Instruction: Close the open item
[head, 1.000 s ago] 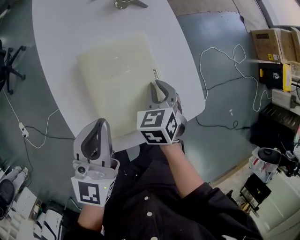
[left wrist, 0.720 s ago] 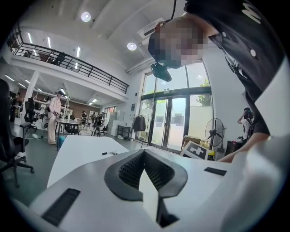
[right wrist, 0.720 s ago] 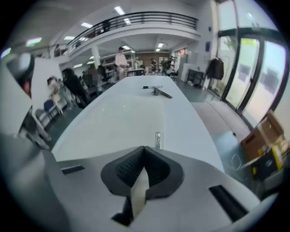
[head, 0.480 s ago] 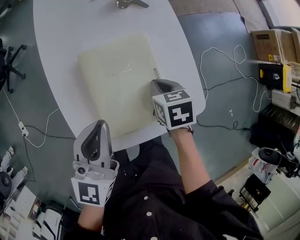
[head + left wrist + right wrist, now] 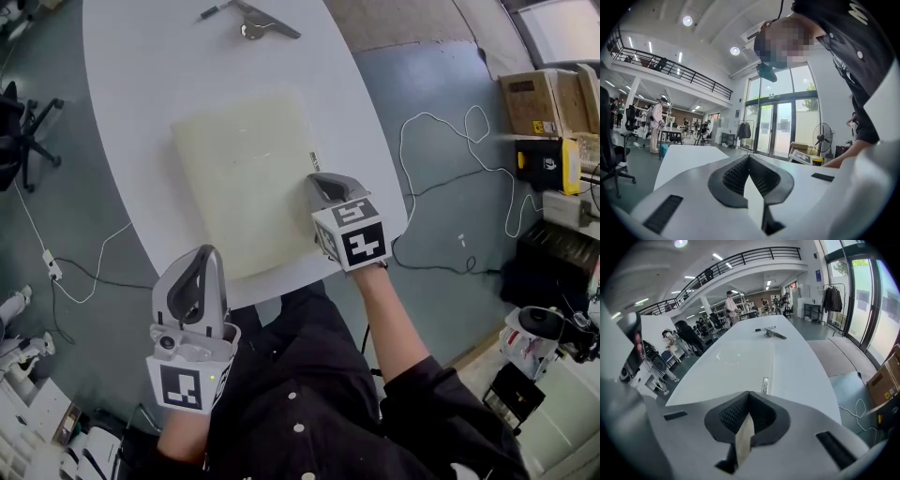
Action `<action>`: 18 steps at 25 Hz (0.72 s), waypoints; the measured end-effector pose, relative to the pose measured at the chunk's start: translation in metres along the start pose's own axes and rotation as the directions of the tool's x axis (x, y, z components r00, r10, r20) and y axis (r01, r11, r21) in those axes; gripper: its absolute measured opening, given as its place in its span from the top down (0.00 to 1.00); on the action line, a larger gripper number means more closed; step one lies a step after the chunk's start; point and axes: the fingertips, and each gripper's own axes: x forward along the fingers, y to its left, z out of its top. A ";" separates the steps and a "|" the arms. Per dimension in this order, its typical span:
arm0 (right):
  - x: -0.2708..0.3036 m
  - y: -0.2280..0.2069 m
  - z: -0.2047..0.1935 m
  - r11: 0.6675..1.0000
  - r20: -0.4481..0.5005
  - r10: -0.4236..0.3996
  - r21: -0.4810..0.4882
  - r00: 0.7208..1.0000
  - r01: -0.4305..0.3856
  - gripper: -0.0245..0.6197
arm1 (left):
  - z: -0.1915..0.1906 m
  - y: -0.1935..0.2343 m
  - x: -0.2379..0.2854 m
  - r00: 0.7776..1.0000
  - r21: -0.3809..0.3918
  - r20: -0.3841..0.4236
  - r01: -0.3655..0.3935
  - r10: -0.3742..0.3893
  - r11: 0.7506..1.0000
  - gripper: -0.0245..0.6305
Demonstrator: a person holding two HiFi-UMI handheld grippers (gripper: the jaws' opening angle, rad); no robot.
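Note:
A flat, pale cream pad-like item [image 5: 244,178] lies on the white oval table [image 5: 375,141]. A small grey tag [image 5: 314,160] sits at its right edge. My right gripper [image 5: 319,180] points down at that edge just below the tag, jaws shut tip to tip. In the right gripper view the item [image 5: 736,357] and the tag [image 5: 765,385] lie just beyond the right gripper [image 5: 749,393]. I cannot tell whether it pinches the edge. My left gripper [image 5: 202,253] hangs off the table's near edge, shut and empty, also the left gripper [image 5: 749,155] in its own view.
A metal tool [image 5: 258,23] lies at the table's far end, also seen as the tool [image 5: 771,333]. White cables [image 5: 441,159] trail over the floor on the right, near cardboard boxes [image 5: 534,103]. An office chair [image 5: 23,131] stands at the left.
My right gripper has rolled and tipped further down at the item's right edge, so its marker cube shows another face. The left gripper has kept still.

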 end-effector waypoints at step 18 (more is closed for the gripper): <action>-0.091 0.004 0.085 0.998 0.462 0.022 -0.066 0.887 0.009 0.92 | 0.061 0.052 -0.019 0.992 0.059 0.066 -0.114 0.110 0.992 0.94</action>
